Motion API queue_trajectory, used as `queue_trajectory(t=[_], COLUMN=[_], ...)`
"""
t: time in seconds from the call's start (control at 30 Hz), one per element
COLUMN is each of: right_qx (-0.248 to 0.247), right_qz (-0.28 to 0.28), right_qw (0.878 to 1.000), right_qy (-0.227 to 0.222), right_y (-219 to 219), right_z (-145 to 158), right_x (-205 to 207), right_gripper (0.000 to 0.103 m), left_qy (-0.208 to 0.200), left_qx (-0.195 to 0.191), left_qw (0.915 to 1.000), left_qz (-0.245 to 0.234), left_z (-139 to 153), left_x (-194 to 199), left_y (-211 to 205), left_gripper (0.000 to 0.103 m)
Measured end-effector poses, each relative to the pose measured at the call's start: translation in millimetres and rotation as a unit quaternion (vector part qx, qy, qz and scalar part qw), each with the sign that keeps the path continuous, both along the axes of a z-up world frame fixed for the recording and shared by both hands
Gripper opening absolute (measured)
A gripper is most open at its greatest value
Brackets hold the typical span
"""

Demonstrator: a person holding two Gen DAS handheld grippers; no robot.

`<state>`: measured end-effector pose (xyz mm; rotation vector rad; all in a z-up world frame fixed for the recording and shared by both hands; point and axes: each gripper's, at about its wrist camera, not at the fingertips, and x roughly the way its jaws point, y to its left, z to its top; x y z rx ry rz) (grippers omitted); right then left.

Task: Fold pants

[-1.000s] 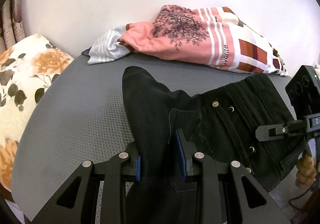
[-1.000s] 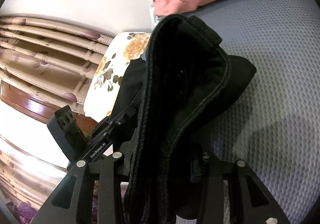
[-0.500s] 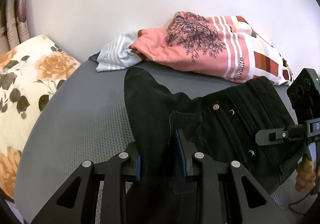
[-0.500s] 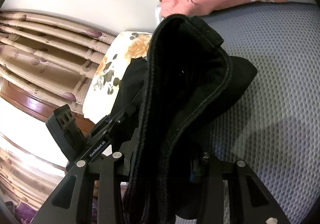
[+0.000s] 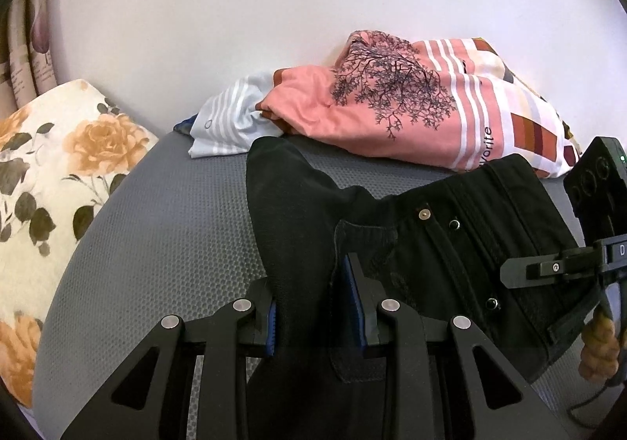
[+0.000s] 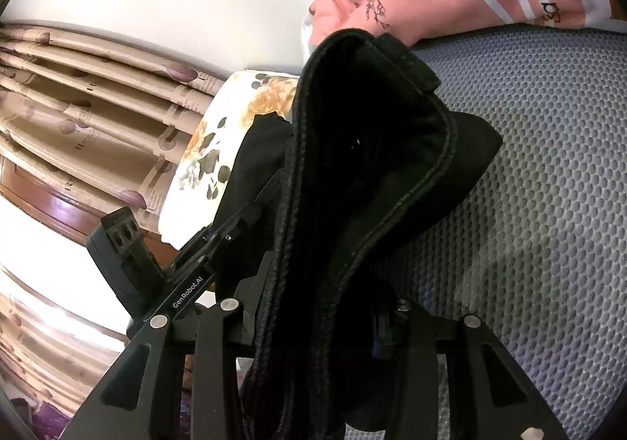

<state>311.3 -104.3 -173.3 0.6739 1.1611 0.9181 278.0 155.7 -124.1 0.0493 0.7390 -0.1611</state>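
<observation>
Black pants [image 5: 411, 244] hang lifted over a grey mesh surface [image 5: 164, 228], waistband with studs and a button toward the right. My left gripper [image 5: 311, 302] is shut on a thick fold of the pants, its blue pads pressed against the cloth from both sides. In the right wrist view the pants [image 6: 352, 165] rise as a bunched waistband fold, and my right gripper [image 6: 317, 326] is shut on it. The right gripper's body [image 5: 588, 244] shows at the right edge of the left wrist view; the left gripper's body [image 6: 129, 255] shows at the lower left of the right wrist view.
A pile of pink printed and striped clothes [image 5: 411, 106] lies against the white wall behind the pants. A floral pillow [image 5: 58, 173] sits at the left end of the surface. Patterned curtains [image 6: 78, 95] hang beyond the pillow.
Both grippers have carried the pants toward the pile of clothes at the wall, which now looks nearer and larger. Both grips are unchanged.
</observation>
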Motion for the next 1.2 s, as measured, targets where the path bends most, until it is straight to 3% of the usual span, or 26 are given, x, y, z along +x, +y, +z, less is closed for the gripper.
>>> queue_trajectory(t=[0.63,0.8,0.9,0.93,0.97,1.07,1.2], right_qx=[-0.001,-0.018,-0.046,-0.058,-0.066,-0.07,-0.096], right_qz=[-0.002,-0.001,-0.002,-0.007,-0.014,-0.047,-0.083], right_qw=[1.0,1.0,0.999,0.998,0.998,0.996,0.991], right_qy=[0.005,-0.001,-0.003,-0.001,0.002,0.002,-0.033], right_y=[-5.4,-7.6,-8.3,-9.9,-12.3,-23.9,-34.5], right_z=[-9.3,-13.3,-19.0,-21.7,-24.5,-24.5,-3.2], right_x=[7.0,7.2,5.3,4.8,4.0,-2.6,-17.0], right_gripper=[0.037,0.037,0.039,0.043,0.046,0.047,0.048], left_qy=[-0.003,0.014,0.019,0.02,0.018,0.004,-0.023], left_qx=[0.015,0.016,0.023,0.035,0.043,0.065,0.072], left_qw=[0.9998,0.9993,0.9985,0.9977,0.997,0.9951,0.9936], left_qz=[0.012,0.032,0.046,0.056,0.061,0.074,0.084], left_z=[-10.5,-24.8,-35.6,-39.7,-41.8,-42.6,-26.5], left_x=[11.9,15.4,16.8,17.4,16.9,10.4,-6.7], left_y=[7.6,15.6,19.7,20.7,21.1,20.3,20.4], left_gripper=[0.029,0.03,0.047,0.06,0.066,0.071,0.076])
